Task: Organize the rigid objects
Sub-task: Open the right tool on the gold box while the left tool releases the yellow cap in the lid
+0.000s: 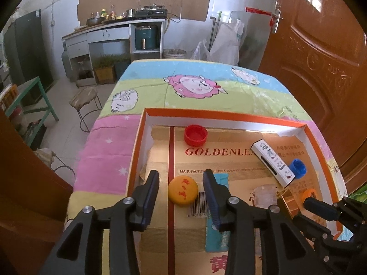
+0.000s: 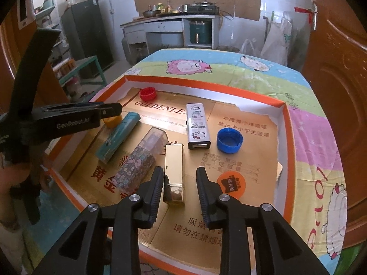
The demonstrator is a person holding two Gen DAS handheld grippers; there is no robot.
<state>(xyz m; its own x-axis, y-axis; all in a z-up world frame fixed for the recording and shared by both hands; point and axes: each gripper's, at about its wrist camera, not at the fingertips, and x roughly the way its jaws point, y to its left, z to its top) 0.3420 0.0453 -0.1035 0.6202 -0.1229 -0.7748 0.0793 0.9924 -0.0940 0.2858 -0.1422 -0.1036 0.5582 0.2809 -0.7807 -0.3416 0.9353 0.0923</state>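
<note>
**Both tools open over the orange-rimmed tray**

A shallow cardboard tray [image 2: 285,119] with an orange rim sits on a surface covered by a cartoon-sheep cloth [image 2: 229,68]. The right tool [image 2: 180,183] hangs over a gold rectangular case [image 2: 173,174], mirror-shiny, lying flat with its long axis running from the camera toward the tray's far wall. The tool's jaws stand apart on either side of the case; the left pad is just beside it and a clear gap shows on the right, so nothing is gripped.

Left of the gold case lies a floral-patterned case [image 2: 137,162] with a clear end, slanting up to the right. Beyond it a teal case [image 2: 119,135] slants the same way. A white case with cartoon cats [image 2: 197,126] lies nearly parallel to the gold one, its dark slot end toward the camera. A blue cap [image 2: 229,141] rests open side up just right of it; a red cap [image 2: 148,94] sits near the far wall, and an orange cap [image 2: 231,181] lies flat side up near the right wall.

The left tool [image 1: 181,191] straddles a yellow cap [image 1: 183,190] with red characters, lying flat side up. Its jaws are wide apart and clear of the cap on both sides.
</note>
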